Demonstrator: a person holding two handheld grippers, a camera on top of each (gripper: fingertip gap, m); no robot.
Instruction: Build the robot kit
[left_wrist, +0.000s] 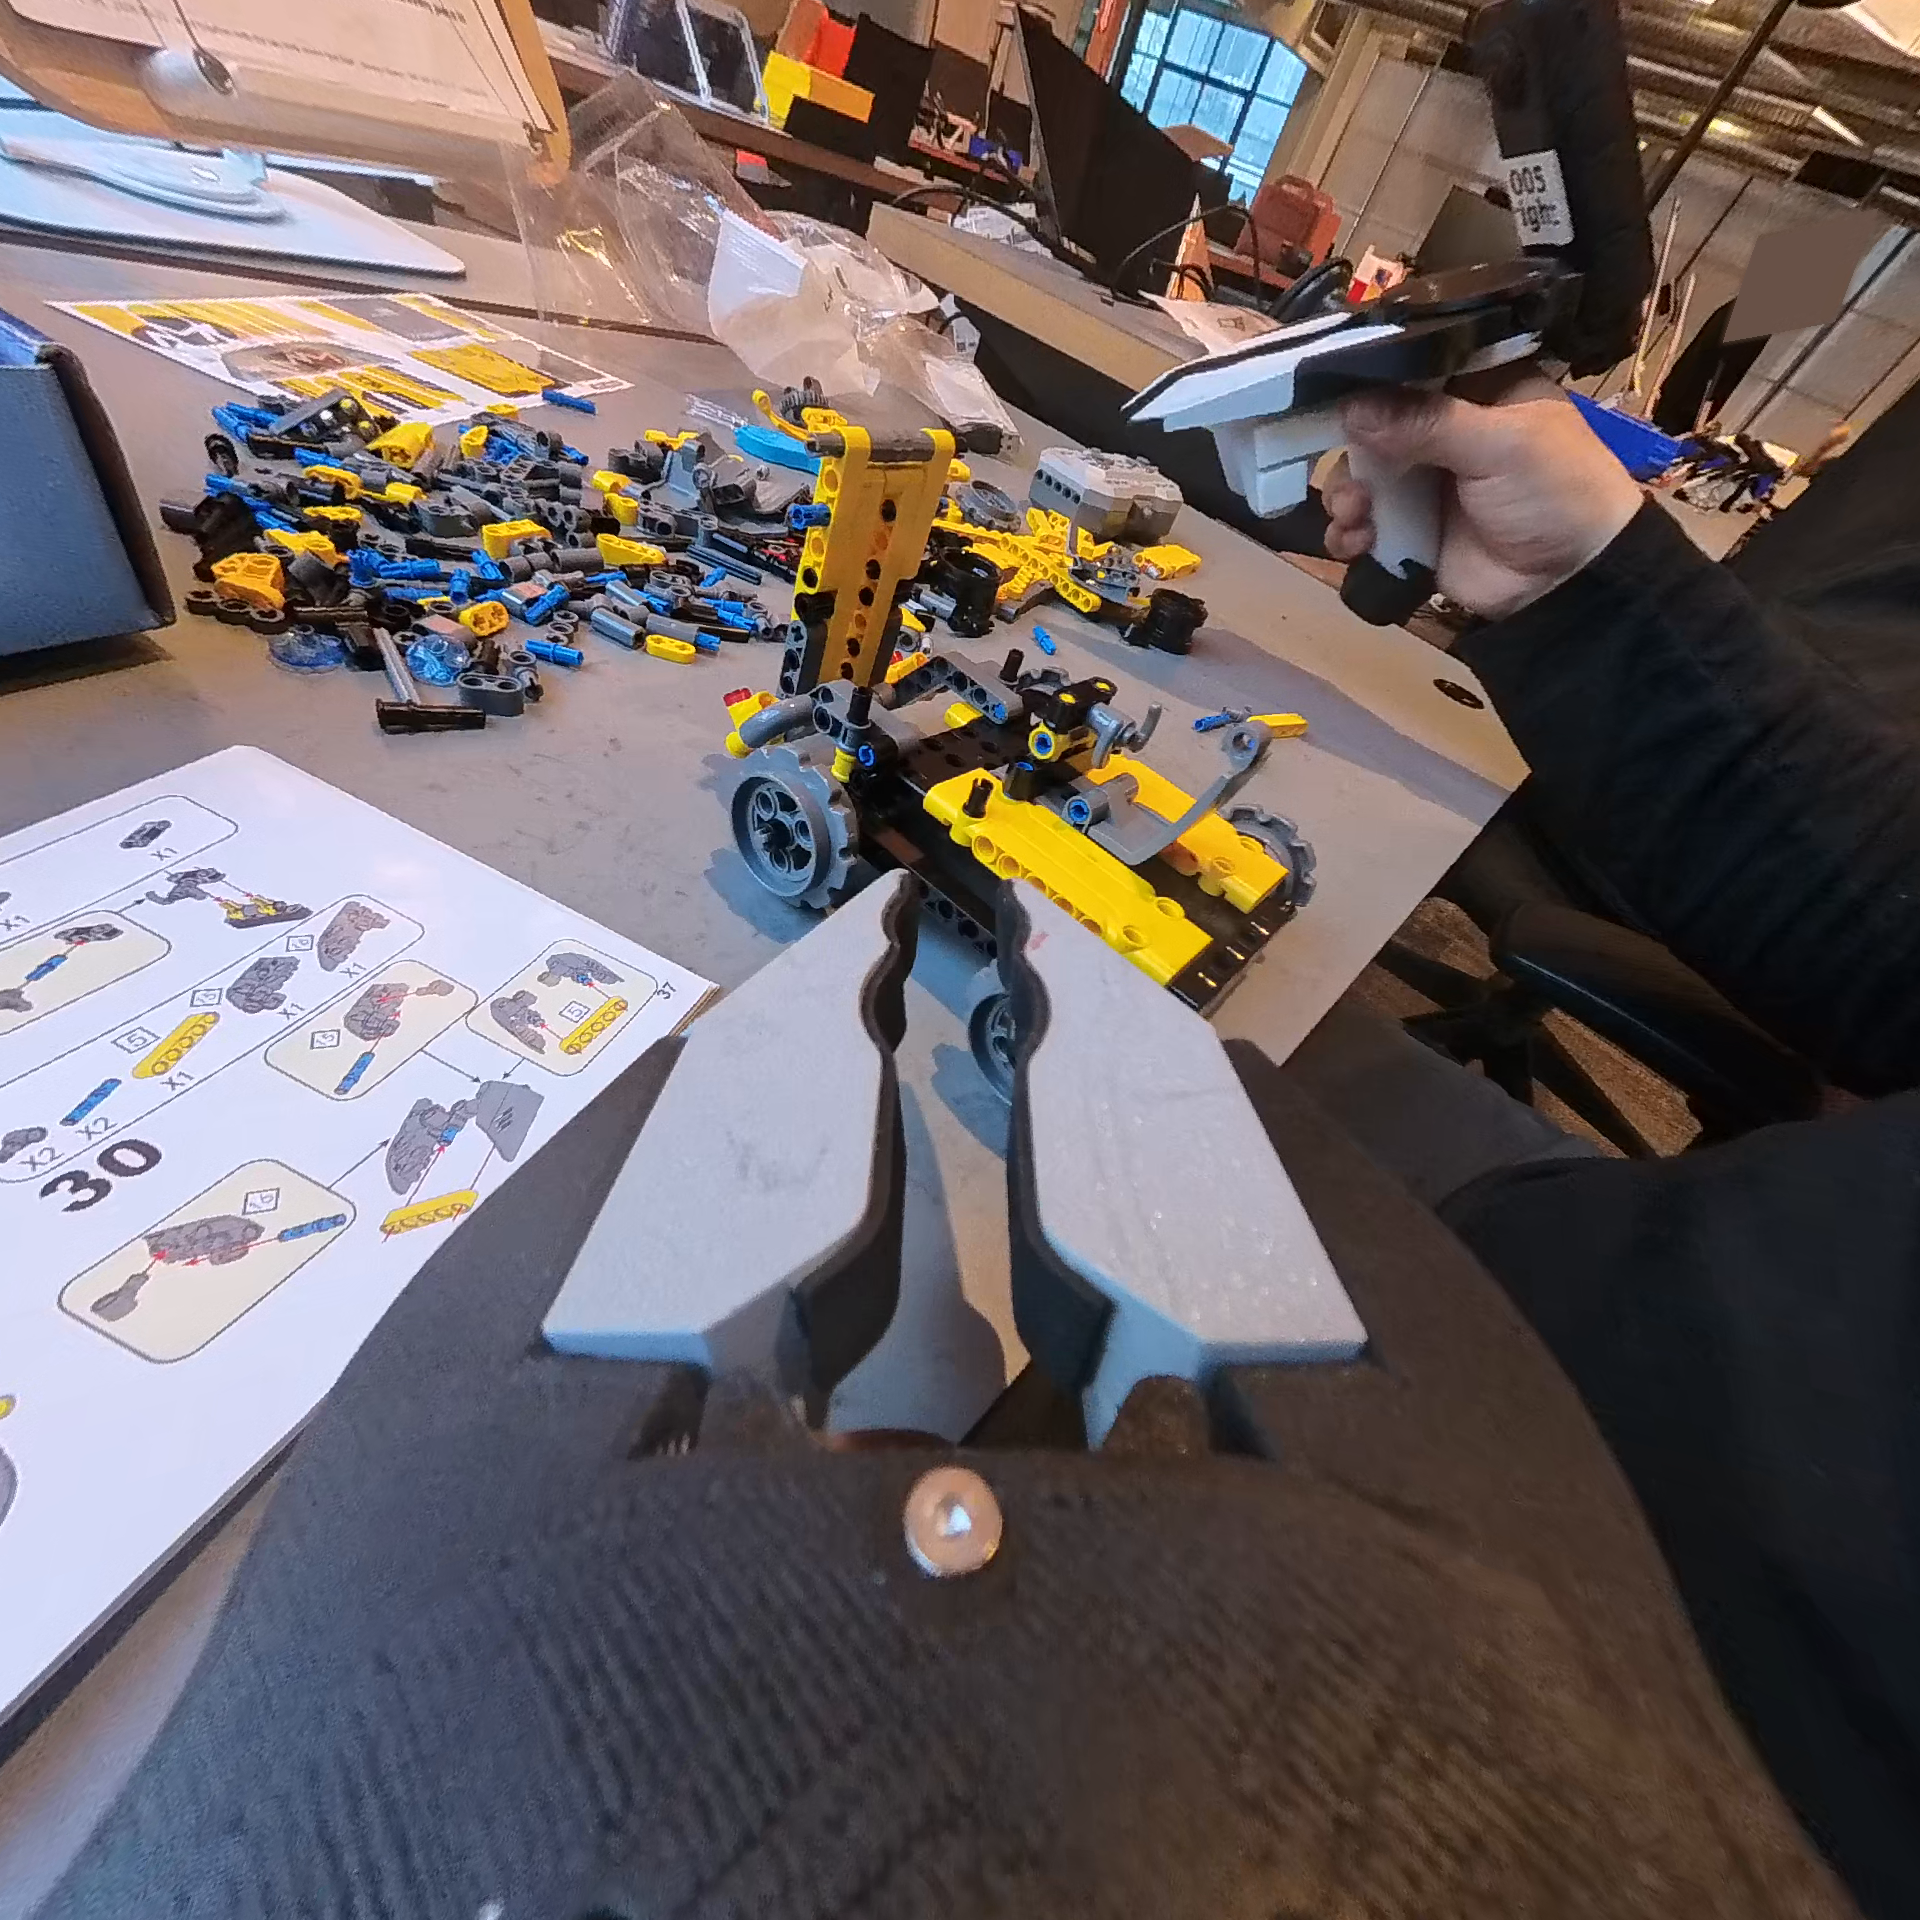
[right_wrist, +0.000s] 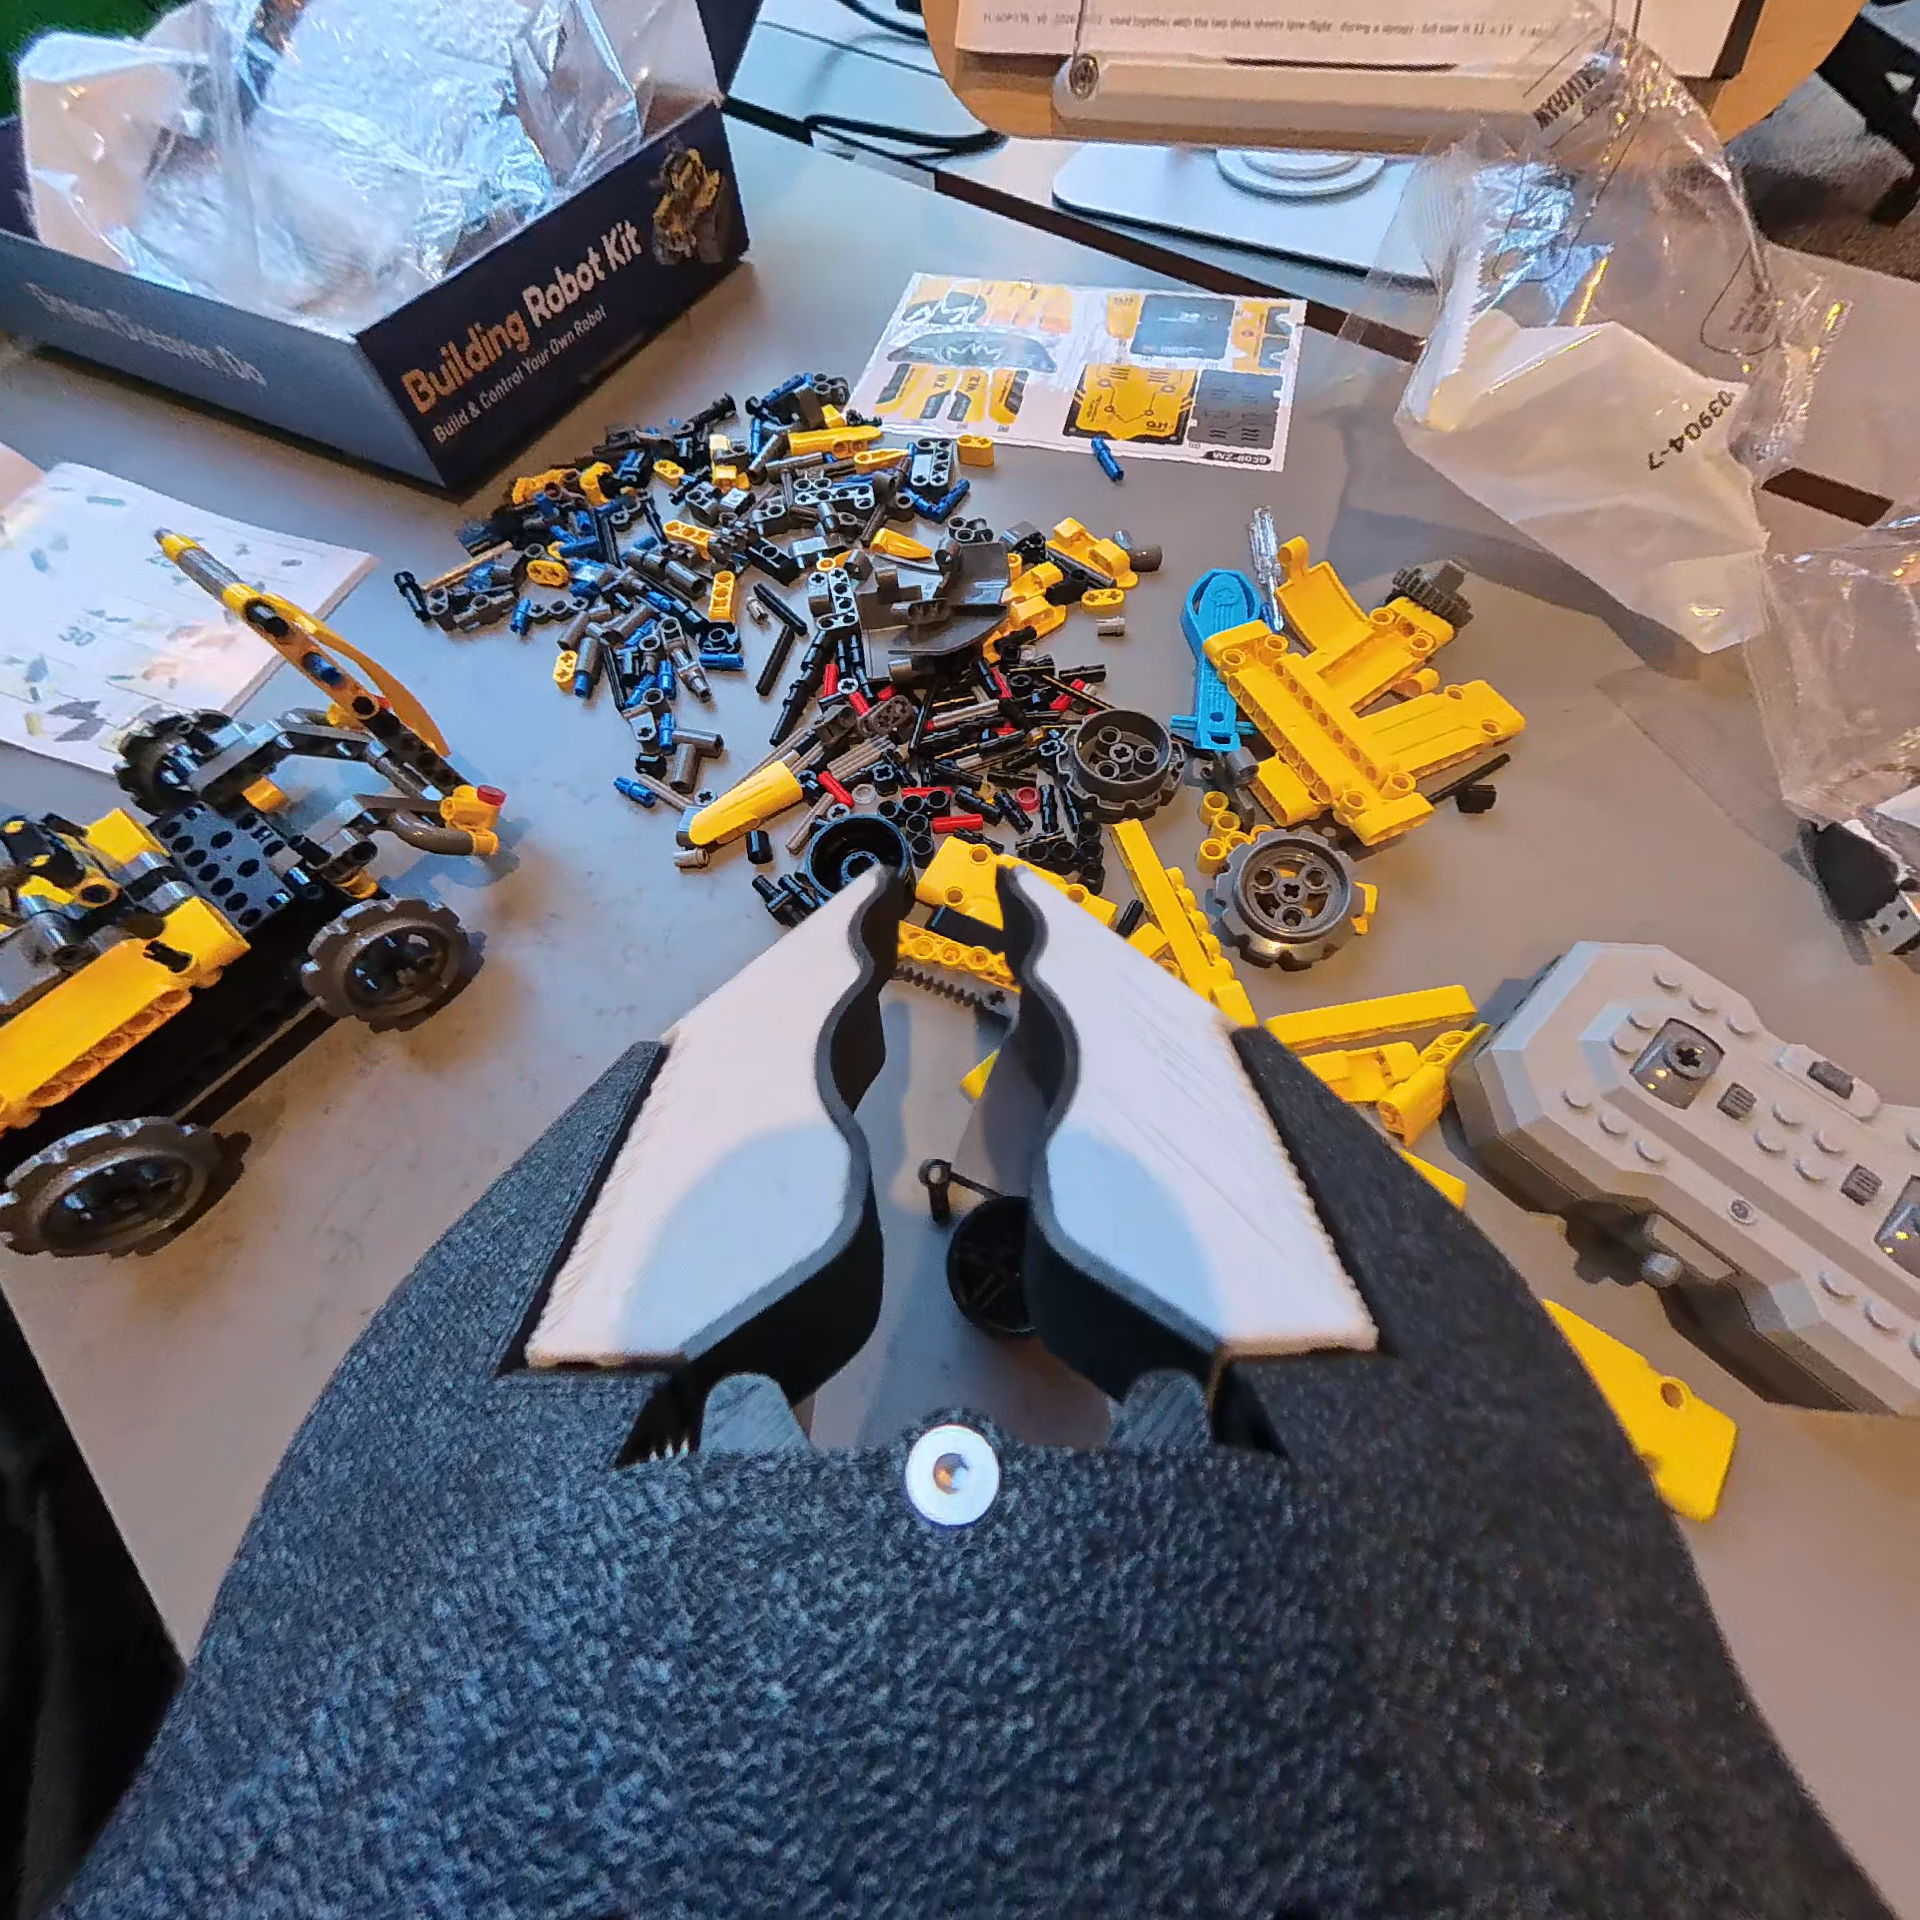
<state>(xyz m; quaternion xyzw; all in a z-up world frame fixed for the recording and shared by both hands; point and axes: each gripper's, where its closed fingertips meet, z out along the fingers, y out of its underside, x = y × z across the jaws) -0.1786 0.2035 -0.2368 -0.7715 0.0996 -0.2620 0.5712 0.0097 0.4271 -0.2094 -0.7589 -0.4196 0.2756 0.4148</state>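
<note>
A half-built yellow and black brick vehicle (left_wrist: 1049, 821) with grey toothed wheels and an upright yellow mast stands on the grey table; it also shows at the left of the right wrist view (right_wrist: 208, 914). My left gripper (left_wrist: 956, 899) is slightly open, its tips at the vehicle's near edge; I cannot tell whether they touch it. My right gripper (right_wrist: 948, 899) is slightly open and empty. It hovers over yellow beams (right_wrist: 1174, 935) at the near side of a pile of loose parts (right_wrist: 779, 644). In the left wrist view a hand holds the right gripper (left_wrist: 1153, 410) up at the right.
An open instruction booklet (left_wrist: 260, 1039) lies left of the vehicle. A dark blue box (right_wrist: 468, 343) with plastic bags, a sticker sheet (right_wrist: 1091, 364), a grey battery block (right_wrist: 1714, 1164), a grey wheel (right_wrist: 1288, 894) and clear bags (right_wrist: 1590, 416) surround the pile. The table edge (left_wrist: 1392, 935) runs close behind the vehicle. About 11 cm separates my right fingertips from the grey wheel (right_wrist: 1288, 894).
</note>
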